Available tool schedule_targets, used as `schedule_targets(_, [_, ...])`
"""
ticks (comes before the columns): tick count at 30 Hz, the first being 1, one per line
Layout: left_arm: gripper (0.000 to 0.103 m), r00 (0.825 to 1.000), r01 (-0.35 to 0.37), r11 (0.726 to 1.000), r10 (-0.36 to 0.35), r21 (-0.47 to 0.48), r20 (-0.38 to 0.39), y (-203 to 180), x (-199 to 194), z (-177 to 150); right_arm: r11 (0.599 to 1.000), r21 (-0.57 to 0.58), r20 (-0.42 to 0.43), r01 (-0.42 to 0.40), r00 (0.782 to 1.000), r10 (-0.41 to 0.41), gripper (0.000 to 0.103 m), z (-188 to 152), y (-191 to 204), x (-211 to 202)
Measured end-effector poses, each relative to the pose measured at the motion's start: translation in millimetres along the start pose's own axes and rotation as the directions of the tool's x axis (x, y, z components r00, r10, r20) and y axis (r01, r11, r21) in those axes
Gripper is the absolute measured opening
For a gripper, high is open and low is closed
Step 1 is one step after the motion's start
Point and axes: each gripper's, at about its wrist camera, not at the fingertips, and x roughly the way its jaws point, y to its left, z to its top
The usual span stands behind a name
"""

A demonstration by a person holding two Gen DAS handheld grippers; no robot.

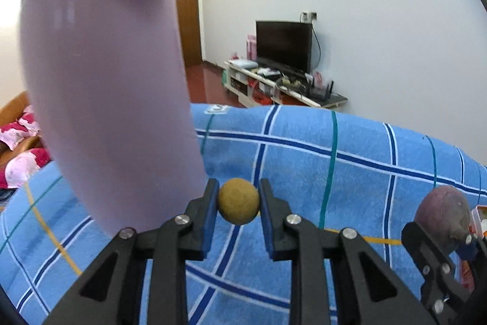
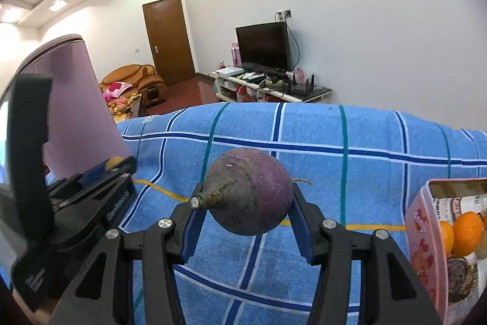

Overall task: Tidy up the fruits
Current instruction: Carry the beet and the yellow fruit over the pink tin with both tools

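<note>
both pickups look done: the left gripper pinches a small tan fruit beside the lilac bin, the right gripper clamps a purple fruit above the cloth's middle. next, probably carry each to the pink box at the right edge.

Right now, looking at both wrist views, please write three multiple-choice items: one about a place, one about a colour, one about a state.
1. Where is the pink box with oranges?
A. far right on the cloth
B. on the TV stand
C. on the sofa

2. What colour is the small round fruit in the left gripper?
A. red
B. yellowish-brown
C. white

3. What is the right gripper doing?
A. hanging empty
B. resting flat
C. shut on the purple fruit

Key: 1 A, it stands at the blue checked cloth's right edge; 2 B, dull yellow-brown between the fingers; 3 C, both fingers press its sides.
</note>
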Motion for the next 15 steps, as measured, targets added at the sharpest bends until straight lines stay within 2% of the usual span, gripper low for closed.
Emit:
schedule_targets(3, [0.027, 0.999, -0.021, 1.000, 0.021, -0.005, 0.027, 2.9, -14.6, -5.9, 1.000, -0.003, 0.015, 0.015, 1.000, -0.015, 0.054, -2.4, -0.9, -7.5])
schedule_targets(15, [0.027, 0.999, -0.010, 0.999, 0.012, -0.043, 0.045, 1.7, -50.7, -26.9, 0.999, 0.017, 0.043, 0.047, 0.998, -0.048, 0.054, -16.0, -10.6, -39.6])
